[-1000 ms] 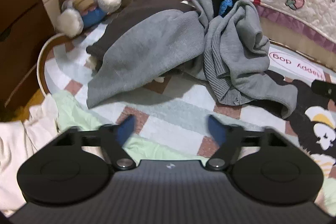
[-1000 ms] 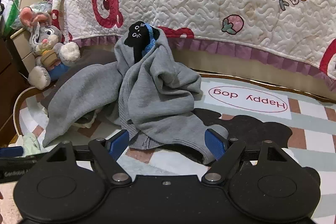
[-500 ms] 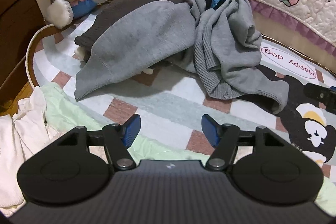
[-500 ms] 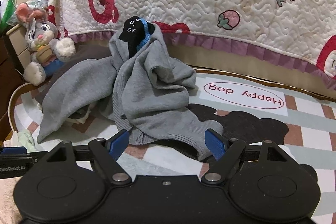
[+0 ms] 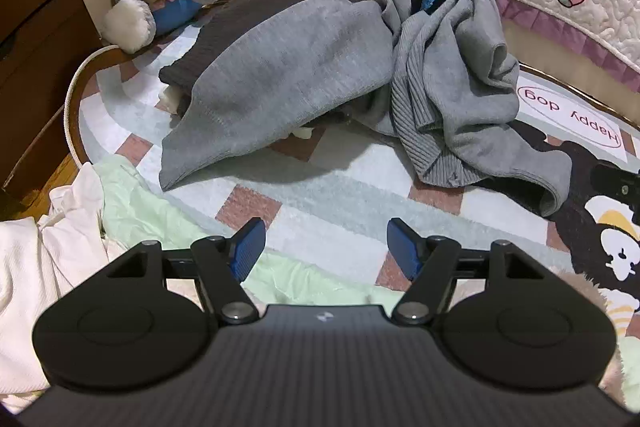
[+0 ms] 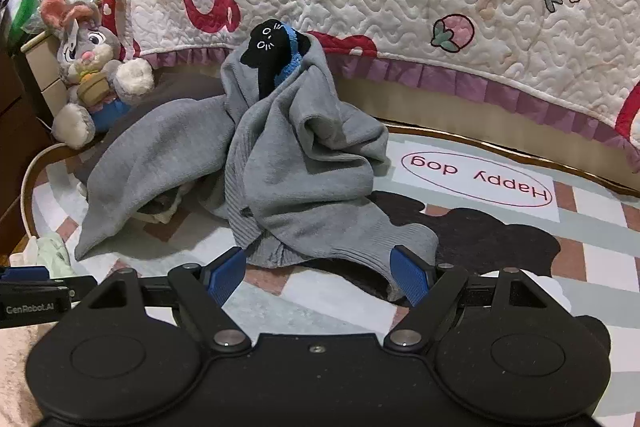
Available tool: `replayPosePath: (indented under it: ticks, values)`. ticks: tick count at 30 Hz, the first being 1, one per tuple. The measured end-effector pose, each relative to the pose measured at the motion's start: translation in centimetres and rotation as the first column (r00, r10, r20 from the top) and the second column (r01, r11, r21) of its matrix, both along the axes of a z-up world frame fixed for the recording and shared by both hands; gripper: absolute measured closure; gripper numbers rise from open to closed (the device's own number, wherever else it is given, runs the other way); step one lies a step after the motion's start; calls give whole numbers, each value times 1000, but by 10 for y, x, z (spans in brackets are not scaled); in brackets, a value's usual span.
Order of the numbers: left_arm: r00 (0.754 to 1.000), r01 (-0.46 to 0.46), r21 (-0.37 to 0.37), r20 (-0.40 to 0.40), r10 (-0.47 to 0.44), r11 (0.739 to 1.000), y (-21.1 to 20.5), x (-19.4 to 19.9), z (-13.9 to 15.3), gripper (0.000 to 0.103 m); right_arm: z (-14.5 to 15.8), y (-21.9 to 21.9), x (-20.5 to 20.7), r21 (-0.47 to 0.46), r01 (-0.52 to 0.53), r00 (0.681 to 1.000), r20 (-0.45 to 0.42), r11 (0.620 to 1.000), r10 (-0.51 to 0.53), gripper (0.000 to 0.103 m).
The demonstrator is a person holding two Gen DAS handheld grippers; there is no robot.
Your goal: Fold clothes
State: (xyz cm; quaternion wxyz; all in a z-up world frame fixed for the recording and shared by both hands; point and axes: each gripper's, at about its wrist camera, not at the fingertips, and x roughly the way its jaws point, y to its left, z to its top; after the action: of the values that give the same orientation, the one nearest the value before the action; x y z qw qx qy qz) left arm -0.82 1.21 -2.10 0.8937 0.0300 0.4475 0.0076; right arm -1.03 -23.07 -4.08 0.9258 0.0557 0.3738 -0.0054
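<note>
Clothes, chiefly a grey sweater (image 6: pixel 304 163) heaped unfolded mid-frame on the rug (image 6: pixel 520 227) and draped over a black cat toy (image 6: pixel 272 55), lie ahead of the left gripper (image 5: pixel 324 251) and right gripper (image 6: pixel 320 275), both spread empty, seemingly ready to grasp.

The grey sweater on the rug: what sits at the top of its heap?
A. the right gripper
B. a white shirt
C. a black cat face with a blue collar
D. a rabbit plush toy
C: the black cat face with a blue collar peeks out at the peak of the crumpled grey sweater.
</note>
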Motion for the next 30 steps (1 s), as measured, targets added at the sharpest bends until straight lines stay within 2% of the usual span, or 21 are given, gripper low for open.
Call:
replayPosePath:
  ticks: [8,12,13,14,15,17,21,22,24,25,26,28,30]
  values:
    - [1000,3,8,11,-3,1000,-2,8,-12,36,-5,-2,-3,-3,-34,999,25,999,34,20]
    - [997,33,21,75,-34,999,0,22,-25,38,-13,-10,-4,14,-50,998,43,999,49,20]
    - [993,55,37,106,-58,998,-2,26,-27,39,-15,-13,-5,19,-53,998,44,998,52,35]
    - [987,82,65,133,-90,995,-6,31,-30,42,-16,-14,-4,20,-57,997,47,998,56,63]
    - [980,109,93,158,-123,990,-10,36,-32,44,-17,-15,-2,25,-51,997,54,998,49,67]
    - [972,161,120,154,-178,980,-20,53,-38,55,-20,-19,2,70,-31,997,72,997,26,66]
    - [961,217,89,154,-229,972,-40,101,-42,59,-29,-22,26,151,-54,995,92,987,41,64]
    - [958,228,78,157,-238,970,-45,113,-42,58,-31,-20,36,152,-73,995,85,986,60,60]
    - [953,230,65,186,-239,971,-53,135,-44,58,-35,-13,55,115,-103,993,64,988,96,46]
    - [950,215,72,214,-226,974,-55,142,-47,57,-38,-9,64,88,-117,992,48,989,113,33]
    - [944,198,87,249,-214,976,-55,145,-51,57,-41,-4,74,61,-132,991,33,989,131,27]
    - [935,163,111,299,-190,980,-49,147,-63,57,-50,8,93,27,-168,986,-9,985,169,27]
    - [951,149,90,260,-168,985,-37,151,-74,57,-60,20,110,15,-210,976,-50,978,210,27]
